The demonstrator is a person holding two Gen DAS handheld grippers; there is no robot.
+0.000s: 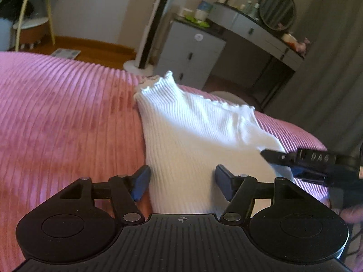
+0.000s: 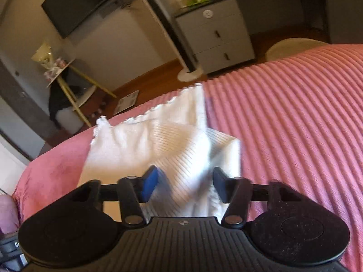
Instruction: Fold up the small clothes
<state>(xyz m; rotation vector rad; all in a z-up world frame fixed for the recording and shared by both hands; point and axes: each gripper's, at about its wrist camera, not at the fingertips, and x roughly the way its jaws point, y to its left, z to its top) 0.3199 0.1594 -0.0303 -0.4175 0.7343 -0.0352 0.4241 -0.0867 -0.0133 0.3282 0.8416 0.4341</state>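
Observation:
A white ribbed garment (image 1: 192, 124) with a frilled hem lies on the pink ribbed bedspread (image 1: 68, 113). My left gripper (image 1: 182, 181) is open over the garment's near end; the cloth passes between its blue-padded fingers without being pinched. The right gripper (image 1: 272, 156) reaches in from the right, its black tip at the garment's right edge. In the right wrist view the garment (image 2: 136, 145) is blurred and bunches up into a raised fold between the fingers. There my right gripper (image 2: 185, 183) has its jaws apart, and the pads do not visibly press the cloth.
Beyond the bed's far edge stand a grey drawer cabinet (image 1: 192, 52), a tower fan (image 1: 154, 22) and a vanity desk with a round mirror (image 1: 277, 10). A yellow-legged side table (image 1: 34, 22) is far left. A dark screen (image 2: 84, 2) hangs on the wall. Pink bedspread (image 2: 295, 113) spreads right.

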